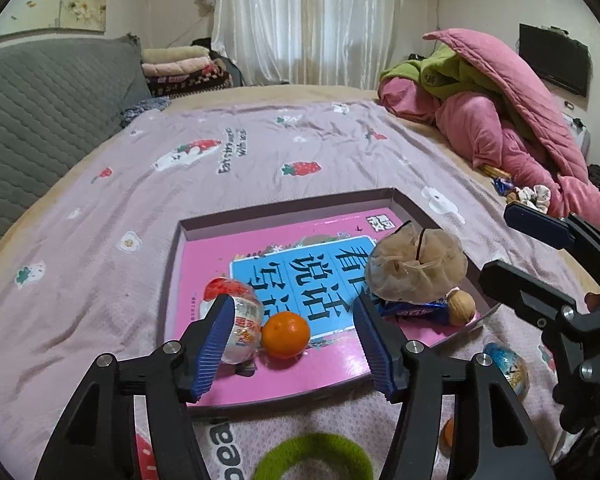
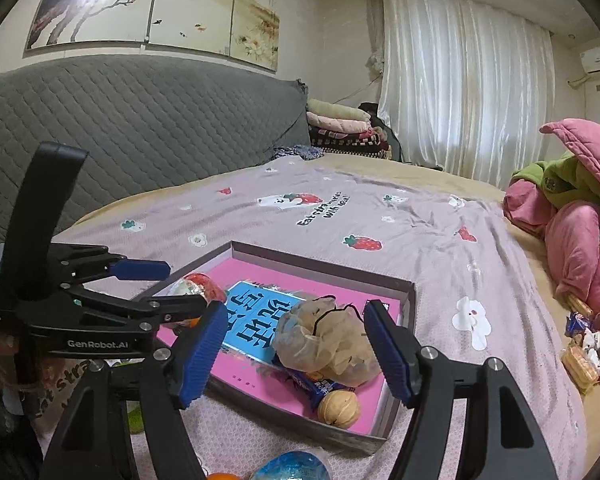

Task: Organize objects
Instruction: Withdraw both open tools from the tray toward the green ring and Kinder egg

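Green ring (image 1: 314, 458) lies nearest on the bed, at six o'clock below the left tongs (image 1: 296, 344), which gape wide and empty above the orange (image 1: 285, 335) resting in the tray (image 1: 284, 208). Right tongs (image 2: 300, 354) also stand wide, holding nothing (mesh pouch (image 2: 328, 344) untouched). Judged step: placing into the tray; next, fetching the blue packet (image 2: 292, 467) at six o'clock outside it.

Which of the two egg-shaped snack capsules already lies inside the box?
The red-topped capsule, lying on the pink book beside the orange. The blue capsule lies outside the box, on the bedspread.
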